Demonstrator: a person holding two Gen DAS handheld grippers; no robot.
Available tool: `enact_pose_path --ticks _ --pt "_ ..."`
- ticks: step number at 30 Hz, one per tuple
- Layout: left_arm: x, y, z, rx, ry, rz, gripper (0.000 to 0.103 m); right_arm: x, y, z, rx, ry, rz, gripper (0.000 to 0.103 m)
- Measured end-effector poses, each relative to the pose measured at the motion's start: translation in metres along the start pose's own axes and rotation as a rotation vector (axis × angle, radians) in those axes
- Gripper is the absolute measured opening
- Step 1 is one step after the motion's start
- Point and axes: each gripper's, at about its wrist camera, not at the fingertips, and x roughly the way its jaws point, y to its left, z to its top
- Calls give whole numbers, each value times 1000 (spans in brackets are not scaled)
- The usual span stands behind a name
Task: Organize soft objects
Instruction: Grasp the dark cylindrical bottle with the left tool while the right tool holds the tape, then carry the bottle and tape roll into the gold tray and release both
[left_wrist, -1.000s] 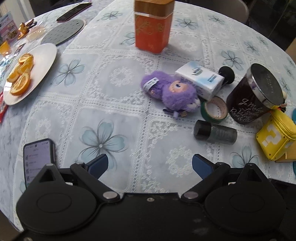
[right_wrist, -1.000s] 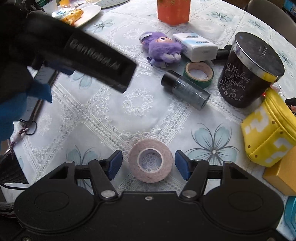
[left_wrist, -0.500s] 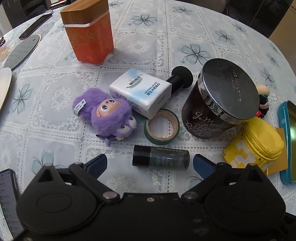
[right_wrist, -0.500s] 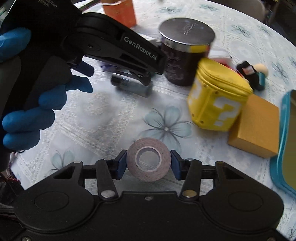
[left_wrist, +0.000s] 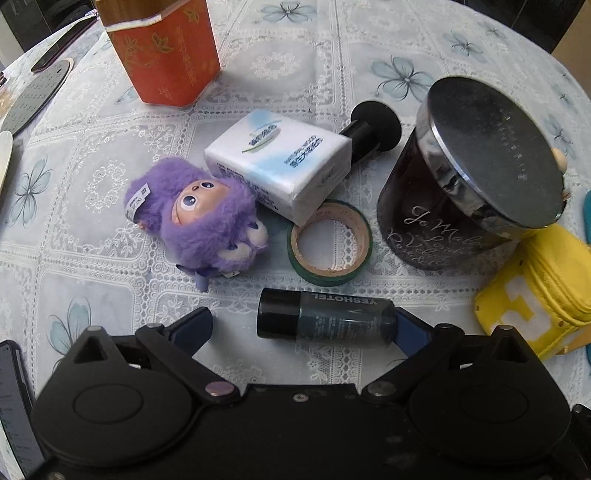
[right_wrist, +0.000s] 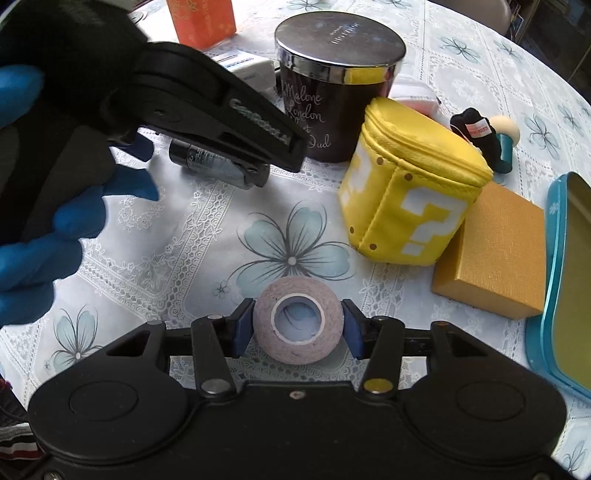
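The purple plush toy (left_wrist: 207, 225) lies on its back on the table (left_wrist: 110, 280), at about eleven o'clock from the left gripper (left_wrist: 303, 325) and well clear of its fingers. Just beside the toy at two o'clock is a white tissue pack (left_wrist: 277, 166), and at three o'clock a green tape ring (left_wrist: 330, 243). The yellow question-mark pouch (right_wrist: 410, 188) stands at one o'clock from the right gripper (right_wrist: 298, 326), against a gold box (right_wrist: 495, 258).

The left gripper's jaws have just been opening and stand wide, released; a dark bottle (left_wrist: 325, 324) lies across the gap between them, its base end at the right-hand finger, the other finger apart from it. The right gripper is clenched on a pinkish bandage roll (right_wrist: 298, 320), both blue pads pressed against its sides, the roll's hole facing the camera. A dark candle jar (right_wrist: 338, 85) stands at twelve o'clock beyond it.
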Motion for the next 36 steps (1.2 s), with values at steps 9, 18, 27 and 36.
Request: enact_pose_path --ticks 9,18,27,36 --pt "2 -5 -3 12 -23 19 103 8 0 -8 46 -23 -73 76" --pt "0 -4 1 32 11 8 102 13 -6 1 42 17 -12 73" --pt "-19 13 -10 12 -10 -67 68 -2 -13 1 40 26 51 49" --pt "-65 -6 -34 11 -46 0 68 -41 -35 -10 20 -47 91 49"
